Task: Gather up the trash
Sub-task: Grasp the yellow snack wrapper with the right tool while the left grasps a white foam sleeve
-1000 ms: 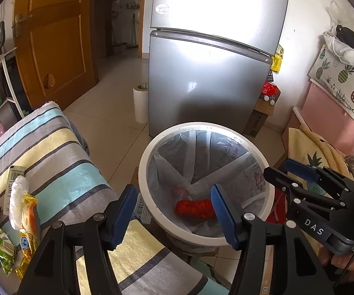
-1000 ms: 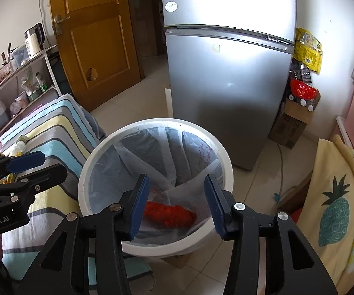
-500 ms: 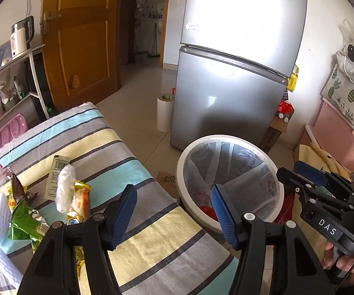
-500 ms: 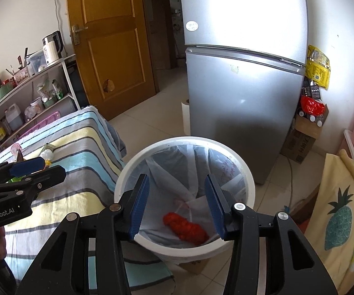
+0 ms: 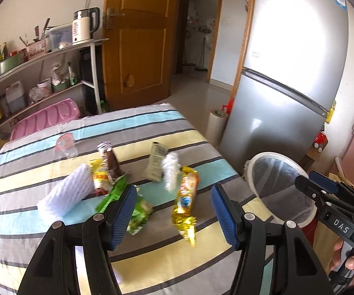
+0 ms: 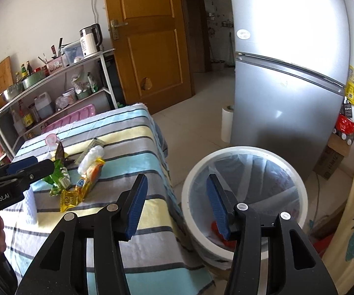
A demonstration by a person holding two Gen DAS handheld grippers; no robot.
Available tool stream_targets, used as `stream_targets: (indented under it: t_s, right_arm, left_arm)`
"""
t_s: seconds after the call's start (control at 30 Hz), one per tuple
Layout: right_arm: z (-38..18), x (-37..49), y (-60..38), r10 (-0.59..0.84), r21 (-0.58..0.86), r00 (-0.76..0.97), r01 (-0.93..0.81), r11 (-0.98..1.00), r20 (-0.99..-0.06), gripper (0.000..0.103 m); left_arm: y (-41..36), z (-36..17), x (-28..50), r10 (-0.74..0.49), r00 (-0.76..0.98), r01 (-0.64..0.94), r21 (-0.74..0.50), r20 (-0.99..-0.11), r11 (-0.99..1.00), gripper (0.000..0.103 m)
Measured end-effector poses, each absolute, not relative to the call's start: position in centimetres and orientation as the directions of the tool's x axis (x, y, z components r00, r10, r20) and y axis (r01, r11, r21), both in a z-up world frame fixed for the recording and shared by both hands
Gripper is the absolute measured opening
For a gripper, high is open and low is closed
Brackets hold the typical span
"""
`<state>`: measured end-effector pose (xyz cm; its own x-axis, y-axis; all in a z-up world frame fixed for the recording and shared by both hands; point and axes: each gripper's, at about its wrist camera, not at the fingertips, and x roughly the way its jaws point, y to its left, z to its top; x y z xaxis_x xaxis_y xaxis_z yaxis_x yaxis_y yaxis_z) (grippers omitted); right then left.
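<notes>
Several wrappers lie on the striped table (image 5: pixel 189 265): a yellow-orange snack packet (image 5: pixel 186 195), a green packet (image 5: pixel 117 191), a white foam net (image 5: pixel 65 195), a grey sachet (image 5: pixel 156 164) and a brown wrapper (image 5: pixel 111 162). My left gripper (image 5: pixel 173 215) is open and empty, just above and in front of the yellow-orange packet. My right gripper (image 6: pixel 177 206) is open and empty, between the table's edge and the white lined bin (image 6: pixel 295 182). A red wrapper (image 6: pixel 216 233) lies in the bin. The bin also shows in the left wrist view (image 5: pixel 309 179).
A silver fridge (image 6: pixel 287 86) stands behind the bin, with a paper roll (image 6: pixel 226 125) on the floor beside it. A shelf rack (image 5: pixel 41 78) with a kettle and bottles stands at the far left. A pink tray (image 5: pixel 46 120) lies behind the table.
Both grippers have pulled back from over the bin. My left one has swung left over the table so the wrappers are now in front of it. The right one shifted left too.
</notes>
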<state>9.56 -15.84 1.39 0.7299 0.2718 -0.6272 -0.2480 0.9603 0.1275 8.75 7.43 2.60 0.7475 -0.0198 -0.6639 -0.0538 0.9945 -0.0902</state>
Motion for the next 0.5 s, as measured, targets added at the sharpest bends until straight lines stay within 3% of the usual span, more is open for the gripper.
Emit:
stream_targets:
  t_s: [0.5]
  right_arm:
    - [0.1,11.0,-6.4,0.361,0.123,0.657,-0.38,0.917,-0.662,0.051]
  left_arm:
    - [20.2,0.6,5.4,0.12,0.711,-0.301,-0.146,-0.693,0.942,0.063]
